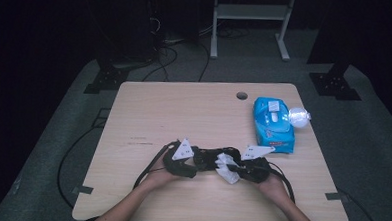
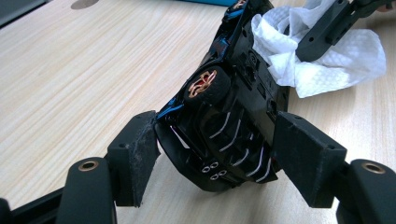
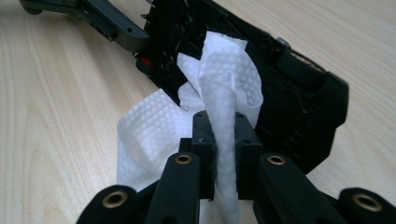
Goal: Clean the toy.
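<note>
Toy car (image 2: 229, 126), black with blue trim, sits near the front edge of the table (image 1: 149, 108), tipped so its underside faces the left gripper view. Left gripper (image 1: 182, 160) clasps the car across its body, a jaw on each flank, one copper-rimmed wheel (image 2: 205, 84) showing above the hold. Right gripper (image 3: 219, 140) is clenched on a white wipe (image 3: 224, 84), the sheet bunched between its jaws and pressed against the car's dark surface. A blue wipe pack (image 1: 273, 124) lies well apart toward the far right, with a small clear object just beside it.

Judgement: the step in hand is wiping the car. To do it well, the left clasp should stay firm, since the car is held at a tilt and could twist under pressure. The wipe should be drawn in short strokes along the body, kept clear of the wheel and the left jaws. Loose folds risk snagging on the chassis ribs; a tighter bunch would serve better.
</note>
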